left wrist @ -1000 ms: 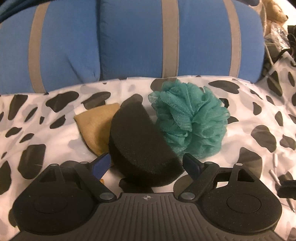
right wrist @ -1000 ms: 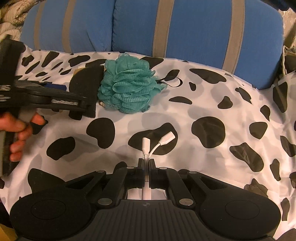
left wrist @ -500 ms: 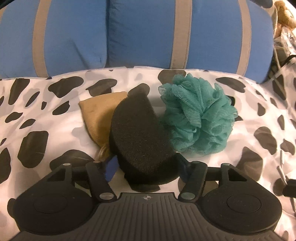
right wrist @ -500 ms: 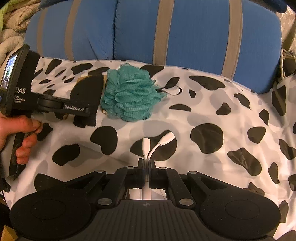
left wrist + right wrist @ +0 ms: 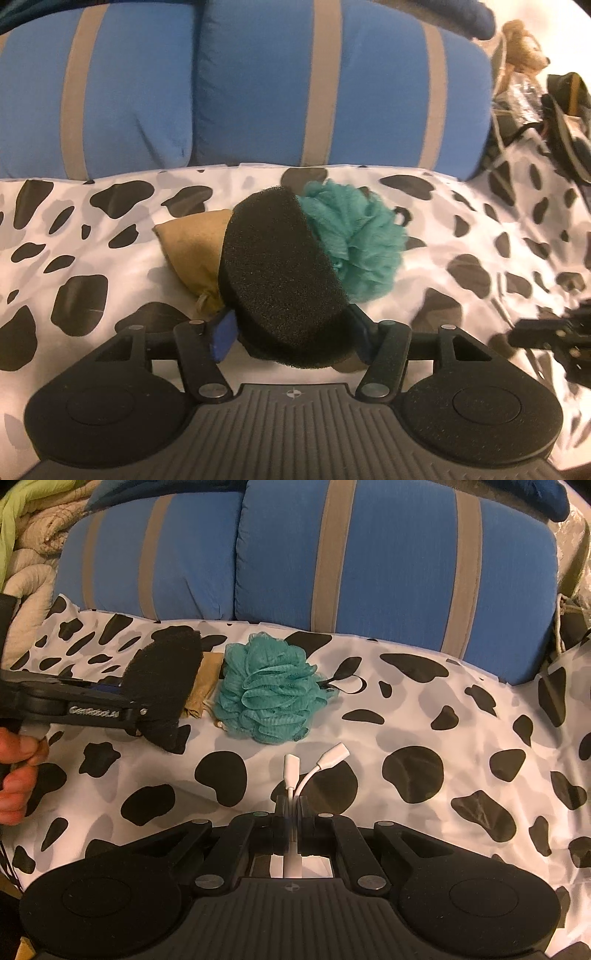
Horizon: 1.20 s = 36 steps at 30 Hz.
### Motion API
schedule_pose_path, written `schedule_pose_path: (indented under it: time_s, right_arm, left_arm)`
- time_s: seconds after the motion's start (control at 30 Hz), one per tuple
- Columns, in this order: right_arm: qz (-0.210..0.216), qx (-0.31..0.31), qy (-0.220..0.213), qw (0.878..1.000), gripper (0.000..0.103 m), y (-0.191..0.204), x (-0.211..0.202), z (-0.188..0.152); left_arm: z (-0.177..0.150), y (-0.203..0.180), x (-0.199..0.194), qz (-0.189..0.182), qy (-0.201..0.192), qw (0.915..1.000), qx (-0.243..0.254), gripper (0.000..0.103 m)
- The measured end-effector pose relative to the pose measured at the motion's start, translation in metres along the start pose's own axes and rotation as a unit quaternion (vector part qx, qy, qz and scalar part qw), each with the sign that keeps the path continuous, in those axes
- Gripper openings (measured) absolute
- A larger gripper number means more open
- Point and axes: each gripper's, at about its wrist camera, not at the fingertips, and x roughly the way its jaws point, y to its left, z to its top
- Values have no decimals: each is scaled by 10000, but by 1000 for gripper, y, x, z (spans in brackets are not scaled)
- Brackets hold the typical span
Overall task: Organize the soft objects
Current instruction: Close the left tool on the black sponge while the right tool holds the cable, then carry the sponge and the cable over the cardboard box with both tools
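Bed surface: cow-print sheet [image 5: 424, 716]. Blue striped pillows [image 5: 388, 561] along frame top. Teal loofah [image 5: 269, 694] centre-left, tan pouch [image 5: 203, 686] just left of it, both lying on sheet.

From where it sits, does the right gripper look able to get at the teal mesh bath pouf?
Probably not yet. The right gripper is shut on a white cable adapter, so its jaws are taken. The path itself looks free: only bare cow-print sheet lies between it and the teal mesh bath pouf.
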Motion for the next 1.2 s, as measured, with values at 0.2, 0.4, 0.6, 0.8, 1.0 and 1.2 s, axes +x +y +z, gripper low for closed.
schedule_pose_path:
  time_s: [0.2,0.4,0.6,0.8,1.0,1.2]
  right_arm:
    - [22,45,-86,10000,6,1,-14,-1]
    - [90,55,-104,9999,6,7,-31,-10]
    - [210,90,-140,9996,6,14,-54,-22]
    - [325,138,-109,9993,6,21,-76,-38]
    - [435,124,-39,9990,6,29,-97,-57]
    - [488,133,44,9987,6,39,-115,-76]
  left_arm:
    - [-11,-7,-33,-182,-14,9998,-2,60]
    - [-24,-19,-59,-220,-36,9996,162,60]
    - [-39,-31,-81,-284,9,9993,250,60]
    - [-59,-39,-104,-363,71,9990,269,60]
    - [-79,-47,-125,-471,197,9983,277,60]
    - [-104,-57,-144,-579,384,9972,274,60]
